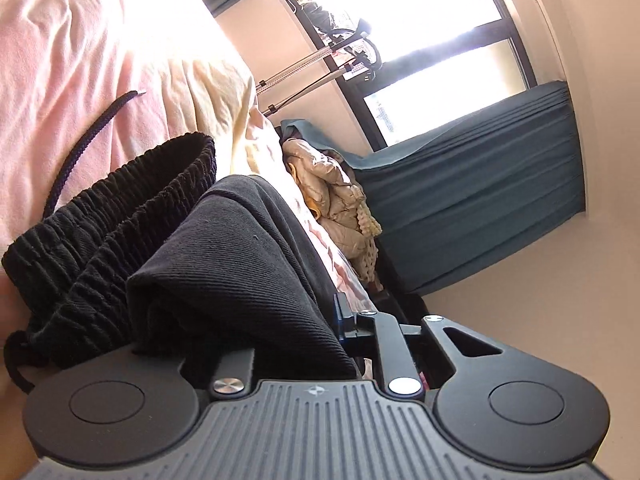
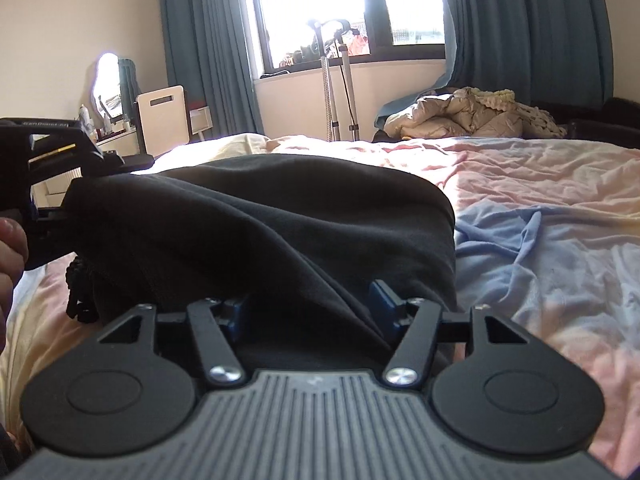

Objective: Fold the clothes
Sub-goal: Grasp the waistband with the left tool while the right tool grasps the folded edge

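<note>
On the bed: black pants (image 2: 280,216) lie in a bunched heap on the pink bedsheet (image 2: 520,168), both grippers at them
Landmark: going with the pants, everything else is placed off them
Right gripper (image 2: 316,312): at the near edge of the pants, jaws fairly wide with a thick fold of the black cloth sitting between the blue pads (image 2: 382,308). Can't honestly tell if it's pinching the cloth or just straddling it
Left gripper (image 1: 280,344): at the pants' left end as seen by the right camera; cloth drapes right over its fingers, only one blue pad (image 1: 340,316) peeks out. Jaw state, can't tell
Waistband (image 1: 132,200): ribbed elastic, bunched up on the pants just beyond the left gripper
Drawstring (image 1: 84,144): black cord trailing off the waistband onto the sheet
Blue patch (image 2: 520,232): wrinkled light blue cloth just right of the pants; part of the sheet or separate, not sure
Beige jacket (image 2: 460,114): crumpled pile well beyond the pants, near the window (image 2: 332,4)
Curtains (image 2: 528,28): teal, either side of that window
Person's hand (image 2: 10,248): at the frame's left edge, on the left gripper
</note>
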A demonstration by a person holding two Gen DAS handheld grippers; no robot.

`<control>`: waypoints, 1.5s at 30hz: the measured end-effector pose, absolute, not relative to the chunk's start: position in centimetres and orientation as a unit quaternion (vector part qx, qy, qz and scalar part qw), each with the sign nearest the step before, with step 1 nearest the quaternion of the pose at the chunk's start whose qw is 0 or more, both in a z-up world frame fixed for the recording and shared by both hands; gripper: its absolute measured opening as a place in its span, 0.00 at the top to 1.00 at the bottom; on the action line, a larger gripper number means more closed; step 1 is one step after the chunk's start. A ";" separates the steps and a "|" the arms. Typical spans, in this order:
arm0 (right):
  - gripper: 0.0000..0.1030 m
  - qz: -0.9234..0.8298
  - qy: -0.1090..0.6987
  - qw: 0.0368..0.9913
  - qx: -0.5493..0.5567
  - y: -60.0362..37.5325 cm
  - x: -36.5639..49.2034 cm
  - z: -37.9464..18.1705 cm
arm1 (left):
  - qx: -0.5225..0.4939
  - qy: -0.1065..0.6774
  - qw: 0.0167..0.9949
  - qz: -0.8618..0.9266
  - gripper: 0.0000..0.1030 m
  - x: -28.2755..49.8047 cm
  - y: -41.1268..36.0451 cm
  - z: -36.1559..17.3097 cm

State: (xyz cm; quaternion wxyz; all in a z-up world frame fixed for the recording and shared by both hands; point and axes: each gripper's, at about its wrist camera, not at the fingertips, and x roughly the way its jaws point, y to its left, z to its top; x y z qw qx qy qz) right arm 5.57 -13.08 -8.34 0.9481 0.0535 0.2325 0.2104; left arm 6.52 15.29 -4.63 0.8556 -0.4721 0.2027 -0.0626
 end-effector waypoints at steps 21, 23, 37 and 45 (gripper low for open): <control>0.74 0.243 0.280 0.926 0.074 -12.3 6.4 -8.6 | -0.485 0.247 0.839 -0.013 0.92 3.2 19.6 -3.4; 0.74 0.239 0.284 0.924 0.089 -12.7 6.2 -8.4 | -0.460 0.253 0.851 -0.027 0.77 2.0 18.6 -2.4; 0.59 0.252 0.235 0.904 0.255 -18.9 3.5 -3.4 | -0.519 0.300 0.797 -0.074 0.00 -1.4 15.1 -1.0; 0.57 0.219 0.299 0.897 0.239 -18.2 6.0 -6.3 | -0.549 0.342 0.762 -0.011 0.00 -0.2 13.8 -4.2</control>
